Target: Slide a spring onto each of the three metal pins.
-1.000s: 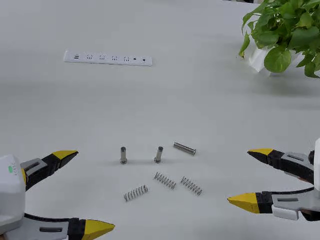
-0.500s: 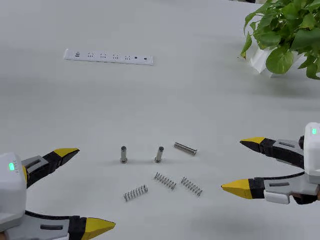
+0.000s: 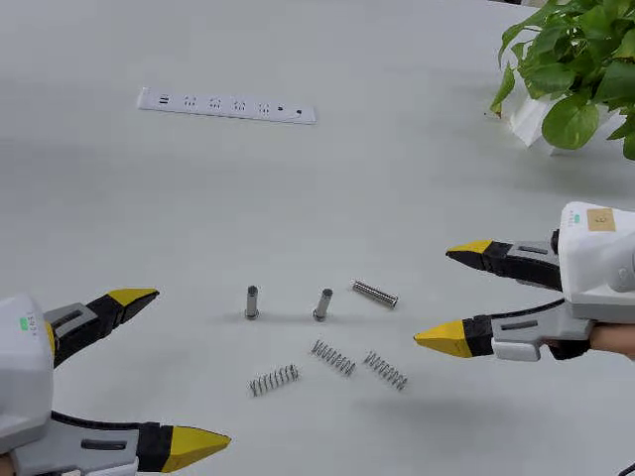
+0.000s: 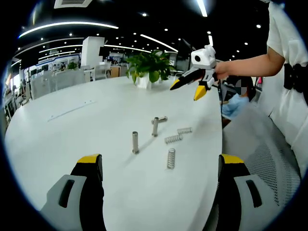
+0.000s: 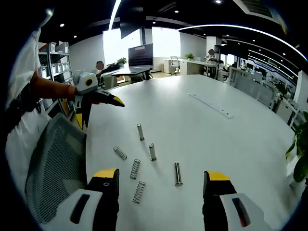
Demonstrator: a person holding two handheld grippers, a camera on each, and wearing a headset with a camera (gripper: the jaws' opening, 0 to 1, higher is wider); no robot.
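Head view: left tongs (image 3: 169, 369) and right tongs (image 3: 437, 296) both gape wide, holding nothing, well apart. Between them on the desk (image 3: 397, 178), two metal pins (image 3: 251, 301) stand upright and a third pin (image 3: 375, 294) lies flat (just right of them). Three springs (image 3: 332, 357) lie loose nearby. The tan sticker (image 3: 600, 219) on the right tongs carries unreadable writing.

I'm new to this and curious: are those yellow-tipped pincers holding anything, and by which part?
Nothing is held. The left gripper and right gripper are both open; the springs and metal pins sit on the table, untouched.
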